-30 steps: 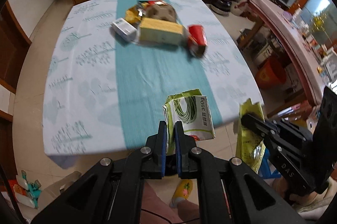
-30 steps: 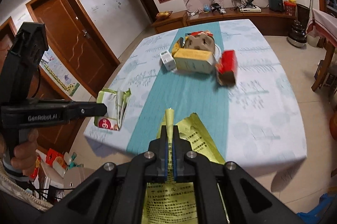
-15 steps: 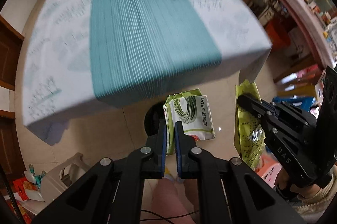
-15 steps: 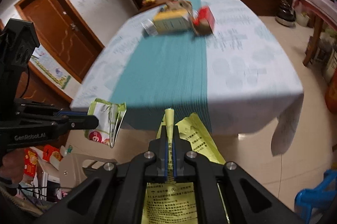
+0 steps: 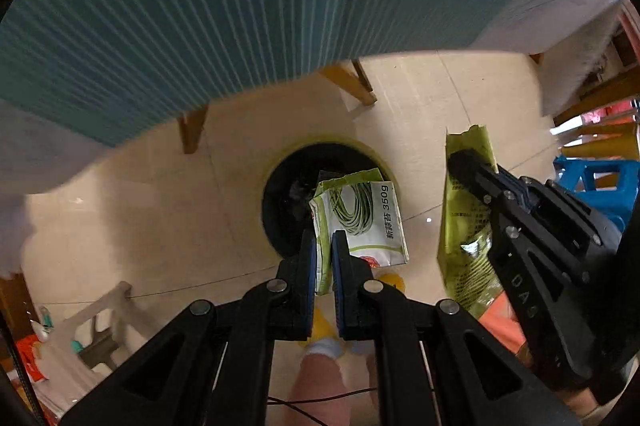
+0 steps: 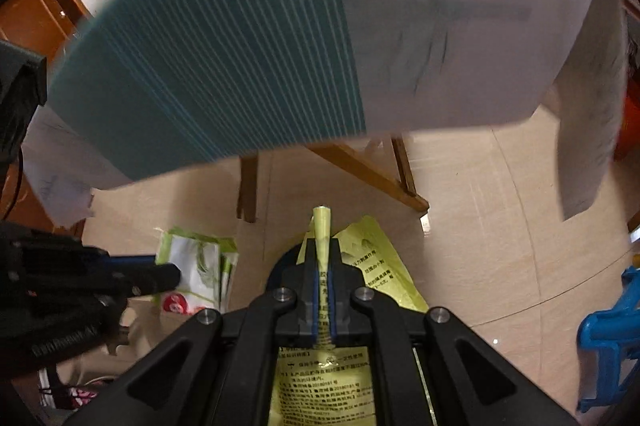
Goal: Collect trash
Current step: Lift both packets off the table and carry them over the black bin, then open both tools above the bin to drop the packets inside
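Note:
My left gripper (image 5: 324,238) is shut on a white and green food packet (image 5: 360,218), held over the dark mouth of a yellow-rimmed trash bin (image 5: 280,209) on the floor. My right gripper (image 6: 322,266) is shut on a yellow-green packet (image 6: 372,266). In the left wrist view that packet (image 5: 464,218) hangs to the right of the bin, gripped by the right gripper (image 5: 460,161). In the right wrist view the left gripper (image 6: 172,272) holds the white packet (image 6: 196,274) at lower left, and the bin (image 6: 280,272) is mostly hidden behind my fingers.
The table's edge, with its teal and white cloth (image 5: 200,5), hangs just above and beyond the bin. Wooden table legs (image 5: 352,81) stand behind it. A blue plastic stool (image 5: 592,181) is at the right. A white stool (image 5: 96,326) lies at lower left.
Both grippers have tilted down from the tabletop toward the floor, carrying their packets. The bin has come into view under the left packet.

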{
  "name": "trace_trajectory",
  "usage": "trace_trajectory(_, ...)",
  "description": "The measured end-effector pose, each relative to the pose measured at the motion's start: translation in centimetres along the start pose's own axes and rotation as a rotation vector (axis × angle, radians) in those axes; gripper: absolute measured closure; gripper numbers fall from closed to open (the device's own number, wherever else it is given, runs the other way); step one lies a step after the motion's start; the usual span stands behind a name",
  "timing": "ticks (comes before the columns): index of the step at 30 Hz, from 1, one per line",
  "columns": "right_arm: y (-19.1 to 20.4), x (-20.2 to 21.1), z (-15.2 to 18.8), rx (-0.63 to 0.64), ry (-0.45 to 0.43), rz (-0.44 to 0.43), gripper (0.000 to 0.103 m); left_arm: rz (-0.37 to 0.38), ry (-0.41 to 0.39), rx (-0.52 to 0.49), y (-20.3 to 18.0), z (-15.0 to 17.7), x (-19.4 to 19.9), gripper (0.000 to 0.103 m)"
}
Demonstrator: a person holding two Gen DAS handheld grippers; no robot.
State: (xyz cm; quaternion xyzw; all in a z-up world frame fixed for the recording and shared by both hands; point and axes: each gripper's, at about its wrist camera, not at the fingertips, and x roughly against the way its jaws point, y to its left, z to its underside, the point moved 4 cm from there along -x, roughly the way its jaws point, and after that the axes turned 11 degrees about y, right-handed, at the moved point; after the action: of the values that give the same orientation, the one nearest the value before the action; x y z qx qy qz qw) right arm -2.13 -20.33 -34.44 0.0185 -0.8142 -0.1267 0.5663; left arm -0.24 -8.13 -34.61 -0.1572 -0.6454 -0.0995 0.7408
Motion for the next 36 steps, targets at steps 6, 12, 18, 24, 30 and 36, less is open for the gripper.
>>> trace_trajectory(6, -1.3, -7.9, 0.4, -0.058, -0.001, -0.001, 0.096, 0.022, -0.015, 0.047, 1.2, -2.0, -6.7, 0.094)
trace_trajectory(12, -2.2, -13.5, 0.4, -0.12, 0.014, -0.02, 0.093, -0.025, 0.0, 0.069, 2.0, -3.3, -11.0, 0.076)
trace_trajectory(18, -2.7, -17.0, 1.4, -0.143, 0.094, -0.009, 0.069, -0.041, 0.026, 0.112, 2.6, -3.9, -12.4, 0.067)
trace_trajectory(24, -2.0, -16.5, 1.8, -0.125, 0.119, 0.008, 0.06, -0.054, 0.036, 0.124, 3.1, -3.3, -12.2, 0.062)
trace_trajectory(30, -2.2, -15.0, 2.0, -0.113, 0.124, 0.005, 0.06, -0.06, 0.029, 0.14, 3.6, -3.3, -11.2, 0.062)
trace_trajectory(36, -2.2, -12.4, 2.1, -0.122, 0.13, 0.006, 0.06, -0.054, 0.018, 0.162, 3.8, -2.0, -8.2, 0.062)
